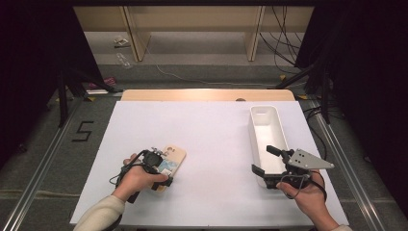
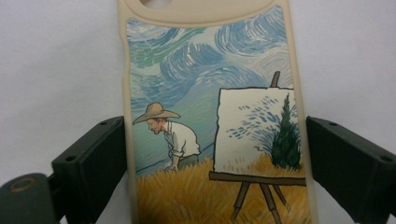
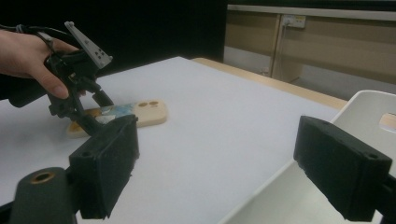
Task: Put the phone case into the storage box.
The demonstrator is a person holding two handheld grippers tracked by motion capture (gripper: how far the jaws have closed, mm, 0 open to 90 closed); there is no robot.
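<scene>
Phone case (image 2: 215, 121): flat on the white tabletop (image 1: 211, 139), lower left of the high view, painted side up.
Left gripper (image 1: 161, 171): over the case's near end; jaws straddle its long edges, left jaw at the edge, right jaw just beside it; no firm grip visible.
Right gripper (image 1: 263, 160): lower right of the high view, jaws wide and empty, at the near end of the white tray (image 1: 264, 120).

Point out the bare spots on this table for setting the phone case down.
The widest free patch lies between the phone case and the white bin. The table's far-left stretch is also bare. It is crowded around the left hand-held gripper and around the right hand-held gripper by the bin's near end.
</scene>
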